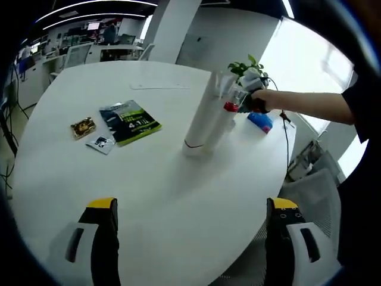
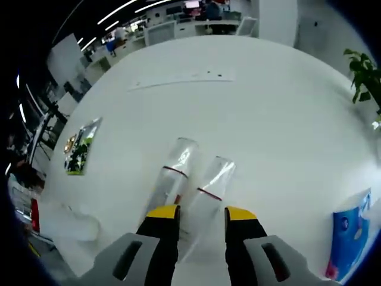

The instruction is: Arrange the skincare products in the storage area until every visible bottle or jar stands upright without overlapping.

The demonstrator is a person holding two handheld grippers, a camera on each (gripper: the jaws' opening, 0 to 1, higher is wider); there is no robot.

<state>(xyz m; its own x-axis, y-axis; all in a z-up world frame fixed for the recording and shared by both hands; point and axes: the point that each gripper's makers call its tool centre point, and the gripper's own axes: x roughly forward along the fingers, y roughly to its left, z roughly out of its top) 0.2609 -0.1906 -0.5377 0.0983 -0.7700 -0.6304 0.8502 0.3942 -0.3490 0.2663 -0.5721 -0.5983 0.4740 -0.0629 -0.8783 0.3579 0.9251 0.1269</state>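
Observation:
Two tall clear bottles with red bands stand upright side by side on the white round table (image 1: pixel 89 185), the left bottle (image 1: pixel 201 119) touching the right bottle (image 1: pixel 221 122). In the right gripper view they appear from above as the left bottle (image 2: pixel 175 170) and the right bottle (image 2: pixel 213 185). My right gripper (image 2: pixel 202 214) has its yellow-tipped jaws closed on the upper end of the right bottle. In the left gripper view that right gripper (image 1: pixel 241 104) reaches in on a person's arm. My left gripper (image 1: pixel 193 235) hangs open over the table's near edge, holding nothing.
A green and black packet (image 1: pixel 131 122), a small gold packet (image 1: pixel 83 127) and a white sachet (image 1: pixel 101 143) lie left of the bottles. A blue packet (image 1: pixel 260 122) and a potted plant (image 1: pixel 247 67) sit behind them. Office chairs (image 1: pixel 312 196) stand past the table's right edge.

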